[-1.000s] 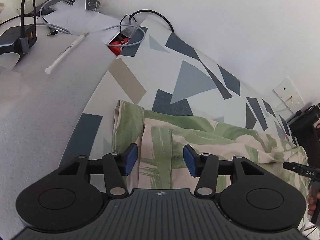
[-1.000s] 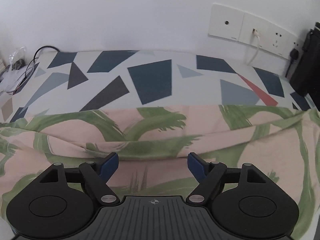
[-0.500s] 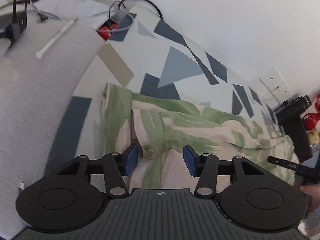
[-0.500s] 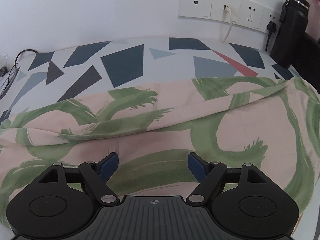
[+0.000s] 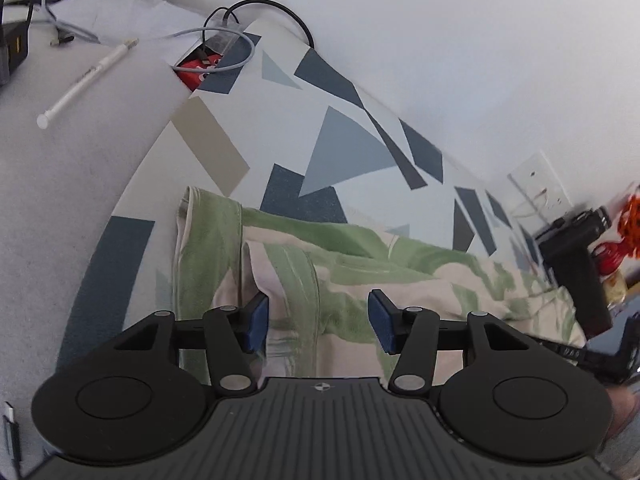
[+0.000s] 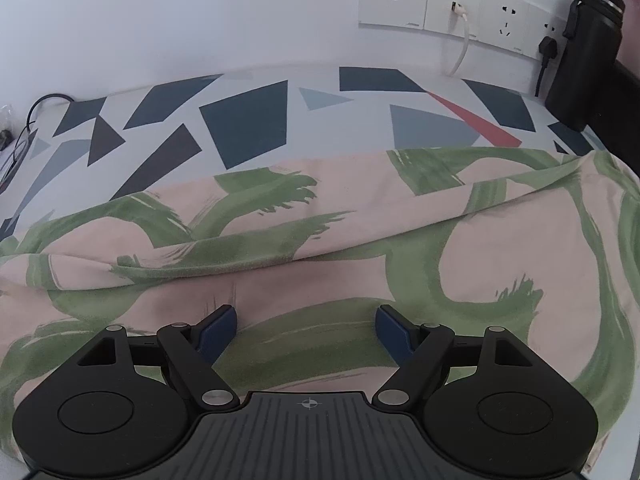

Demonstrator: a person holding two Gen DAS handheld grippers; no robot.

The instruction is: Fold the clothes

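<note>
Pink-and-green garment (image 6: 360, 232) lying partly folded on the patterned bed sheet (image 6: 244, 120).
One fold runs across it from 9 to 3 o'clock; further folds remain. Left hand-held gripper (image 5: 318, 316), jaws opening, and right hand-held gripper (image 6: 306, 334), jaws wide, both hover empty over the cloth.

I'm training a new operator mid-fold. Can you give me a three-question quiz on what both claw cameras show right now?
1. True or false: the right claw is clamped shut on the garment.
2. What lies under the garment? A) bare wood B) a cloth with triangles and other shapes C) a towel
3. What dark thing stands by the wall sockets?

Key: 1 false, it stands open over the fabric. 2 B. 3 a black bottle.
</note>
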